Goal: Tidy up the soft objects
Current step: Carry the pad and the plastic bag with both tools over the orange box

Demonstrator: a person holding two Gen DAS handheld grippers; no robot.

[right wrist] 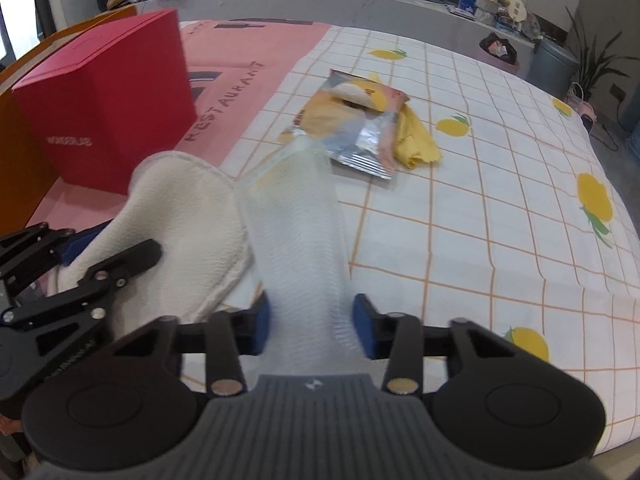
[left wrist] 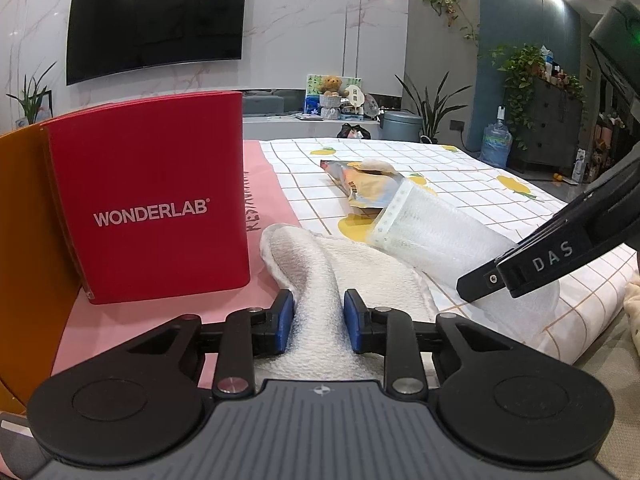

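Both wrist cams close, low over bed; share red box [left wrist: 152, 196], cream cloth [right wrist: 188, 216].

def someone's living rm at home: big wall TV [left wrist: 156, 20], teddy bear [left wrist: 330, 85] on the ledge, potted plants [left wrist: 434, 106], water jug [left wrist: 496, 144] by the wall

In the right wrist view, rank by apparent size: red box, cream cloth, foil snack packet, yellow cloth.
1. Red box and cream cloth: similar, and the cloth lies nearer the camera, so unranked.
2. Foil snack packet.
3. Yellow cloth, partly hidden under the packet.
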